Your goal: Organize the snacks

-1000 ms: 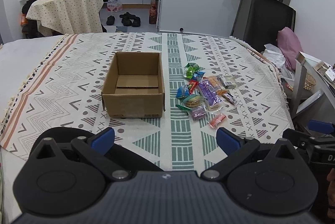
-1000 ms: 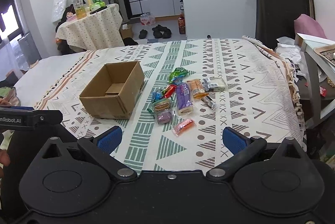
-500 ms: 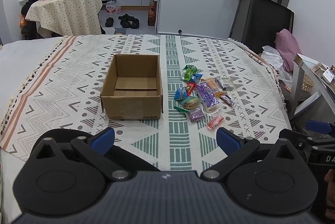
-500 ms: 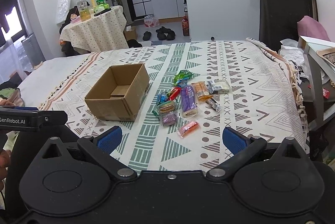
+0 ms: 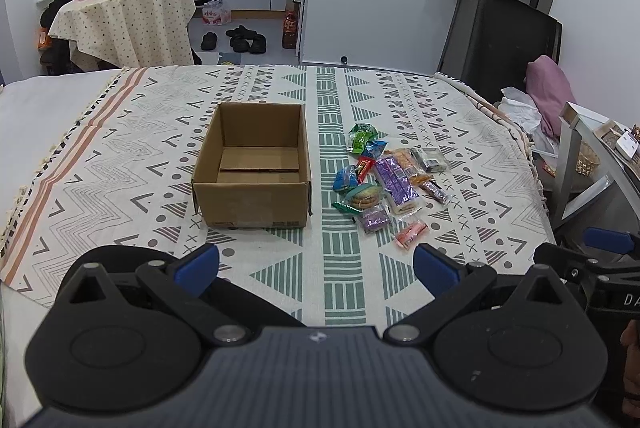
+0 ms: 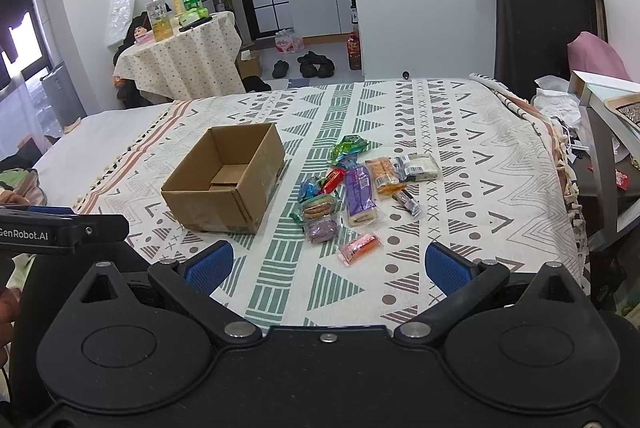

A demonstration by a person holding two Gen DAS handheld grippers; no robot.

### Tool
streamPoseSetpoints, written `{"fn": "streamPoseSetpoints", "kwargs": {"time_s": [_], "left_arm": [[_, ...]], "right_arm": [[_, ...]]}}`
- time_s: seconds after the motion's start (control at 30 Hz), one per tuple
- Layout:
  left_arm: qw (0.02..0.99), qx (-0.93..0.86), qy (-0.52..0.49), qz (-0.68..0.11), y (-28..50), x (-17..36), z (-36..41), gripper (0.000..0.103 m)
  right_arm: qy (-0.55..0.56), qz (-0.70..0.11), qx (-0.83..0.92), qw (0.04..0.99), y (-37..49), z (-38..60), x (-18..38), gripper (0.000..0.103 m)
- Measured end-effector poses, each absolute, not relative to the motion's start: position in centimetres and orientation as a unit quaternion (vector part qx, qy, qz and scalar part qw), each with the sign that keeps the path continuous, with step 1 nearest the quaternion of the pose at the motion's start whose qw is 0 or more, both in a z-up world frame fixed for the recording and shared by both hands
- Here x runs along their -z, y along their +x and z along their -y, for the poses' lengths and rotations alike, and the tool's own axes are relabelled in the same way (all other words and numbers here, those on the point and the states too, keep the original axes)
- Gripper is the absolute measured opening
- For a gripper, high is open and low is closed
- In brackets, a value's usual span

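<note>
Both grippers hang w/ fingers spread wide, holding nothing: left gripper (image 5: 316,264), right gripper (image 6: 327,264), both short of the snack pile (image 6: 352,195). Pile lies on the patterned bedspread (image 6: 480,187), just right of the empty cardboard box (image 5: 252,167). Risk: wrappers overlap, so one pinch may drag neighbours or slip off slick film.

In front of you a bed (image 5: 120,163) is spread with a cream blanket (image 5: 460,131) patterned in green and grey. An open cardboard box (image 5: 252,203) sits on it, empty. Just to its right lies a cluster of snack packets (image 5: 384,179); an orange packet (image 5: 410,234) lies nearest you.
</note>
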State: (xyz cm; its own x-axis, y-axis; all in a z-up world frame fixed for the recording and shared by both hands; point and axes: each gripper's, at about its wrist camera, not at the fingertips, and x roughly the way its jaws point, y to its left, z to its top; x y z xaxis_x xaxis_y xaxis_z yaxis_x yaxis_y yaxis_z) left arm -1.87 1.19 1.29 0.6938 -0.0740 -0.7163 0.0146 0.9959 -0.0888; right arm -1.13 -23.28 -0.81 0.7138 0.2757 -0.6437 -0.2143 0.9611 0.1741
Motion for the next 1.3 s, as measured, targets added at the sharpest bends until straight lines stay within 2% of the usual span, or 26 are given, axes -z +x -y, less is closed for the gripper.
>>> {"fn": "streamPoseSetpoints", "kwargs": {"time_s": [0.77,1.3], "left_arm": [[0.912,0.011,-0.047,-0.406,-0.2,-0.3,-1.7,0.103],[0.899,0.005,-0.06,-0.434,3.9,2.4,-0.7,0.102]], "right_arm": [[0.042,-0.358,-0.137,0.923,0.0,23.1,1.4,0.103],[0.066,-0.381,-0.129,0.913,3.6,25.0,4.2,0.103]]}}
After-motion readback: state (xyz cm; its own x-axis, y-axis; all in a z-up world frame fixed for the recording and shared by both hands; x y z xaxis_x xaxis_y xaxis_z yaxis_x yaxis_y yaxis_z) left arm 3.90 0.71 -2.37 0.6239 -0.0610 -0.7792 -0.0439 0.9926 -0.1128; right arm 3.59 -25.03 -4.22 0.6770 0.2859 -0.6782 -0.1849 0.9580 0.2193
